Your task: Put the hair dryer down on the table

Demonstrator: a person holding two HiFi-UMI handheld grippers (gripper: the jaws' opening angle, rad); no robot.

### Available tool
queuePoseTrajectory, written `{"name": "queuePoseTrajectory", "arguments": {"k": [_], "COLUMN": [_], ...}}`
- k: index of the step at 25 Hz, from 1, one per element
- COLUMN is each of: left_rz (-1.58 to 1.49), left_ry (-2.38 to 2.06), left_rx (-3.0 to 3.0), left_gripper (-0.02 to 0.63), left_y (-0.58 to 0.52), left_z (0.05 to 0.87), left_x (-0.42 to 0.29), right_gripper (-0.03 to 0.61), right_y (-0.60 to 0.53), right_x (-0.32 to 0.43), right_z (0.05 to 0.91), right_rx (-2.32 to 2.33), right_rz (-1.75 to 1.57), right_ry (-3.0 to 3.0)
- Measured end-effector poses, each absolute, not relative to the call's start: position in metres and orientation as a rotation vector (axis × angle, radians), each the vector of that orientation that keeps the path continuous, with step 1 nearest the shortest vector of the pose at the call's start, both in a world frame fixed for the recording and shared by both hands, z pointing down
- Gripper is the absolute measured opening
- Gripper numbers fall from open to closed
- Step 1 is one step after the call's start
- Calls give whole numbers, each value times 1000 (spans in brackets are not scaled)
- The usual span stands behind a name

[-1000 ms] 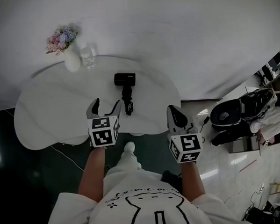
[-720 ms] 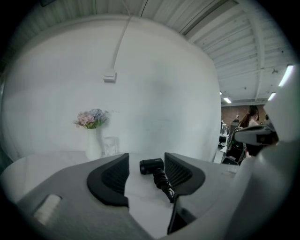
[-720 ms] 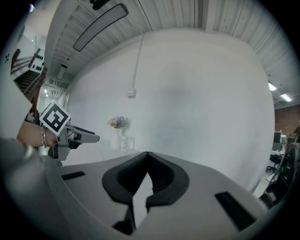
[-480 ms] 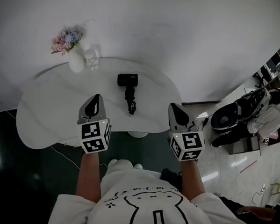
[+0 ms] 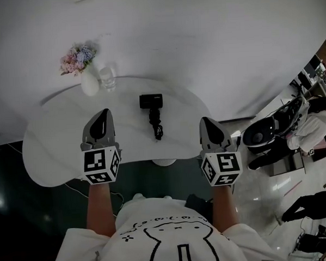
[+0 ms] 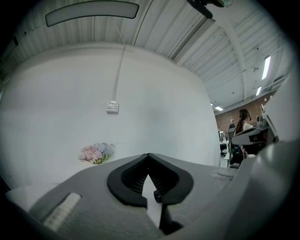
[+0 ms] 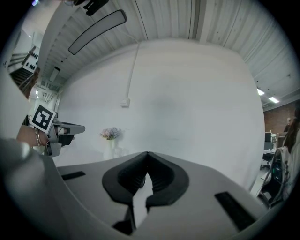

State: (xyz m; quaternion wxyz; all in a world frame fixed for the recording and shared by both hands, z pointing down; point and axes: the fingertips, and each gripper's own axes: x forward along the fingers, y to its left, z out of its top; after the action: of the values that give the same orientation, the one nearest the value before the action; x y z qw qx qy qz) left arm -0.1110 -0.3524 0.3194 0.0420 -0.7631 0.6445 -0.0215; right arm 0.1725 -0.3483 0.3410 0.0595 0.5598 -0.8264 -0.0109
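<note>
No words, brand names or numbers can be read anywhere in these views.

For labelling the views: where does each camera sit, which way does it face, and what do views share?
Head view: on the person's head, facing steeply down at the table and hair dryer; both forearms, the left gripper and right gripper show.
Left gripper view: on the left gripper, facing the white wall; its jaws, which have just been closing, meet on nothing.
Right gripper view: on the right gripper, facing that wall; its shut jaws, plus the left gripper.
Shared: all three show the flowers.
</note>
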Motion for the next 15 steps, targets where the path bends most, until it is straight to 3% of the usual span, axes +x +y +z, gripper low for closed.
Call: {"name": "queuePoseTrajectory", "arguments": {"k": [15], "left_rz": [44], "left_ry": [1781], "left_rx": [-2332], "left_gripper": [18], "left_y": [-353], "left_z": [264], "left_x": [-138], "right_gripper": [0], "right_y": [-349], "right_x": [150], "right_z": [285], "right_rx": [1779], "right_rz": [-231], "right_ry": [-2486]}}
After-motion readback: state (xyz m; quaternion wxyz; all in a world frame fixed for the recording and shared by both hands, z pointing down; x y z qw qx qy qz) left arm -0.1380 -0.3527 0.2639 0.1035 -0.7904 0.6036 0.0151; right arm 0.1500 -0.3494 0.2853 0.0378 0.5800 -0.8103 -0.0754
